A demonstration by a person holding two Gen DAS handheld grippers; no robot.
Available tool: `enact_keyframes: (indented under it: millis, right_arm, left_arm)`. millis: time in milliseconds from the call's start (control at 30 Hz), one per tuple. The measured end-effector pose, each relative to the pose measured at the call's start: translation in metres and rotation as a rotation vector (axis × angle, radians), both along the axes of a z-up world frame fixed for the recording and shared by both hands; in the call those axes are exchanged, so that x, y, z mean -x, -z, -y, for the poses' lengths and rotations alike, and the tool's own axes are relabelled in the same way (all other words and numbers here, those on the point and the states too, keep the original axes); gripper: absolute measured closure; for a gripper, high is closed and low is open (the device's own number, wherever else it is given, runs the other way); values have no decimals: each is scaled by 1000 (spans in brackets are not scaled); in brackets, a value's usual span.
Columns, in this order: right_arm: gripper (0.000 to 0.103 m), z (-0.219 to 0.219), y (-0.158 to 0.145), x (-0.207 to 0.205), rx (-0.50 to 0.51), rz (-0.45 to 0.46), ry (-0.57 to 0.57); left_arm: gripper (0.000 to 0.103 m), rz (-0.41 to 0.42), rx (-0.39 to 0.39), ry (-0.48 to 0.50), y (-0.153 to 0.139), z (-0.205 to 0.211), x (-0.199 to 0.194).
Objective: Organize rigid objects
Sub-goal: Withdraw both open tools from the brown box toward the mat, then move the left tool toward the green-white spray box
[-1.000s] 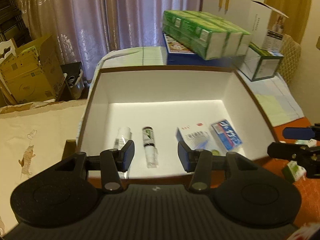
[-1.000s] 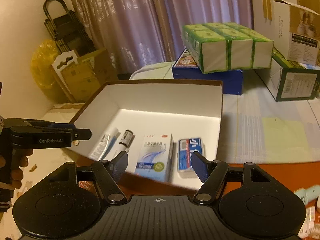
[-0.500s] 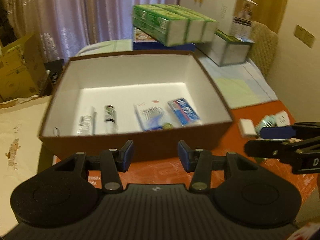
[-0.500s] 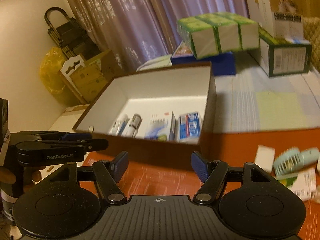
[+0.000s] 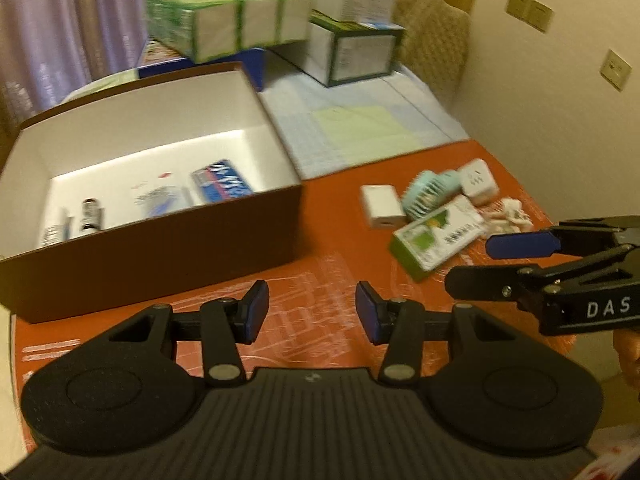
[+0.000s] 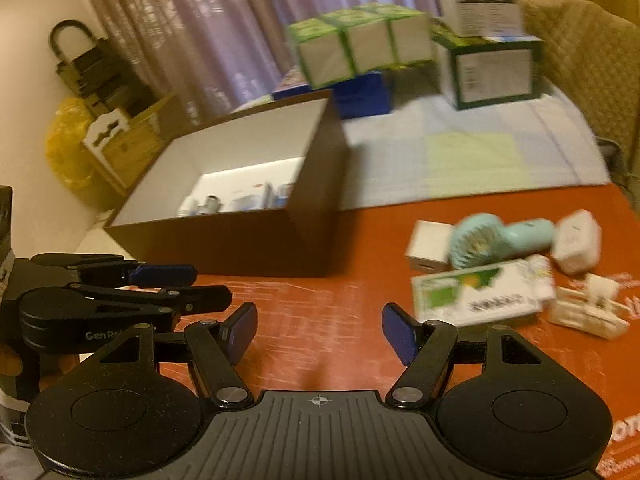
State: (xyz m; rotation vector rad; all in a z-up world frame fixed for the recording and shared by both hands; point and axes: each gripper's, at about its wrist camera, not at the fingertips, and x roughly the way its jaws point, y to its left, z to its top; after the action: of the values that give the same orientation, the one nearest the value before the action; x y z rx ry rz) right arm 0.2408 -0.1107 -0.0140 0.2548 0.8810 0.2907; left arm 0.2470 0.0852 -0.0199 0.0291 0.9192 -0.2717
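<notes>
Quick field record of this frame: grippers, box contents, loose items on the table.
left gripper: open, empty, over the red mat
right gripper: open, empty, over the mat
box: brown outside, white inside, open top
in box: blue pack, white pack, dark bottle, tube
loose on mat: green carton, mint fan, white cube, white plug, white clips

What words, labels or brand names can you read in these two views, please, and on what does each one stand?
"DAS": white letters on the right gripper, seen from the left wrist.
"GenR", cut off: on the left gripper, seen from the right wrist.
Green and white carton: print too blurred to read.
Blue packet in the brown box: blurred.
Stacked boxes behind: unreadable.
</notes>
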Motion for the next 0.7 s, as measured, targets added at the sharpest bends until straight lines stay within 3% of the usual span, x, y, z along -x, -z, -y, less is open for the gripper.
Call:
enact_keyframes:
  millis: [367, 700]
  right_arm:
    - [36, 61, 7, 30, 12, -29, 140]
    - [36, 97, 15, 42, 16, -57, 208]
  left_arm:
    - [59, -18, 0, 110, 15, 59, -4]
    - [48, -15, 8, 178, 31, 89, -12]
